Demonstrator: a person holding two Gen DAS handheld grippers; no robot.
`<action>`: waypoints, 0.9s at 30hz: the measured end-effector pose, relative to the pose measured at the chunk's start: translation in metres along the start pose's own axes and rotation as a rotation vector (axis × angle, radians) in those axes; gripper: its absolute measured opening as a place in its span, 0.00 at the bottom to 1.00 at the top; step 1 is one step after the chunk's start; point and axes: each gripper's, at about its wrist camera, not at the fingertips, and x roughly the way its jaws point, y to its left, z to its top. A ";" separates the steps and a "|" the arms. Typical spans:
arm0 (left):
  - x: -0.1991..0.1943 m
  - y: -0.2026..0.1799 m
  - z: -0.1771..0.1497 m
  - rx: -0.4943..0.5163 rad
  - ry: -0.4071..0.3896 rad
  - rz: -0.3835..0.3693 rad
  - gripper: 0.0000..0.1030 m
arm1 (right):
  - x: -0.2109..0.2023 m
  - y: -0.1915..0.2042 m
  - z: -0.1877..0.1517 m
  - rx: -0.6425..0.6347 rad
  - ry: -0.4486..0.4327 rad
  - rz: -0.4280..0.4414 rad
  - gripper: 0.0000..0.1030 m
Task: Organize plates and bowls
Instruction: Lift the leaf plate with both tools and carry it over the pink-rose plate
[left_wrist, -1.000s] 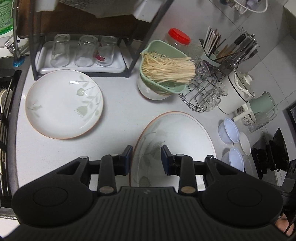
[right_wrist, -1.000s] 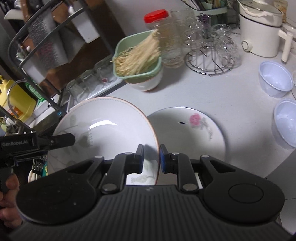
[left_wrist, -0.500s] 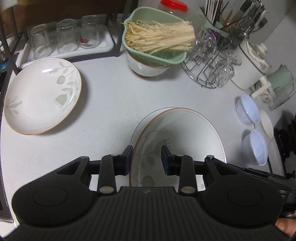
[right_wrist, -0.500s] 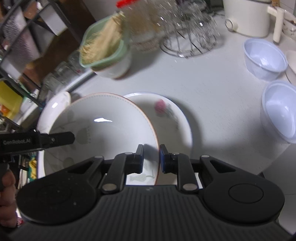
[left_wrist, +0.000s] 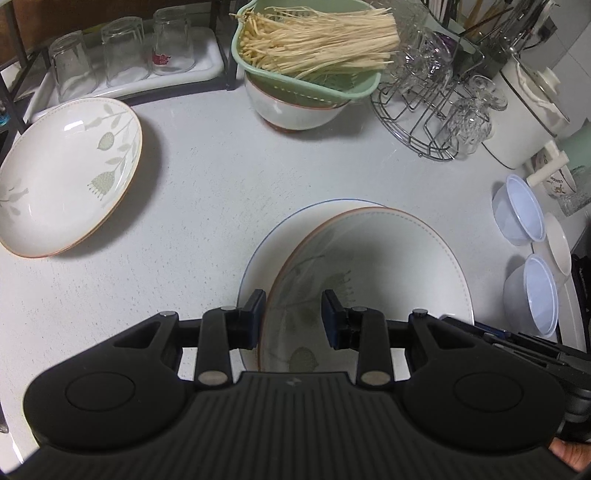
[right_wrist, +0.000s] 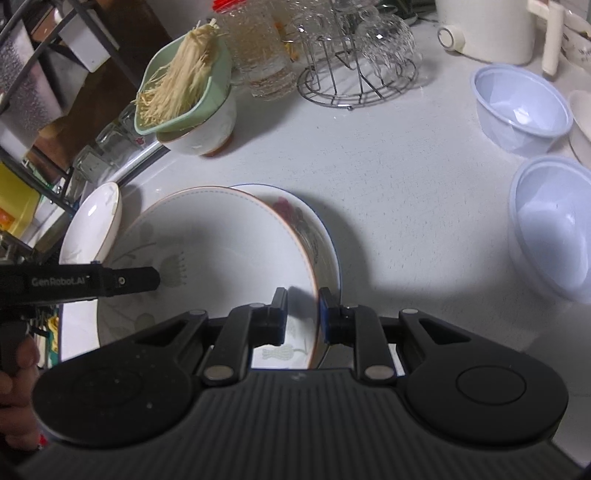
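1. The left claw (left_wrist: 292, 317) is spread wide, its fingers either side of the near rim of a glossy leaf-print plate (left_wrist: 384, 266) without clamping it.
2. The right claw (right_wrist: 302, 314) is closed on the same leaf-print plate (right_wrist: 221, 243), nipping its thin brown-edged rim between the pads.
3. That plate sits over a blue-rimmed plate (right_wrist: 321, 236) with a red flower print, which lies flat on the speckled white bench (left_wrist: 207, 192) (whether the two touch is not clear).
4. A second, matching leaf-print plate (left_wrist: 62, 177) lies well apart to the left.
5. Farther back, a ribbed green colander of pale enoki mushrooms (left_wrist: 314, 40) rests in a white bowl (left_wrist: 295, 110), beside a wire glass rack (left_wrist: 417, 122).
6. Two translucent plastic bowls (right_wrist: 521, 107) stand to the right.
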 end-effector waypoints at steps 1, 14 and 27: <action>0.001 0.000 0.000 -0.002 0.001 0.009 0.36 | 0.001 0.000 0.001 -0.005 0.004 0.002 0.20; 0.004 0.001 -0.002 0.011 0.016 0.041 0.36 | 0.013 0.004 0.003 -0.036 0.011 0.001 0.20; 0.003 0.016 0.016 -0.071 0.026 0.011 0.36 | 0.016 0.002 0.008 0.001 -0.037 0.013 0.21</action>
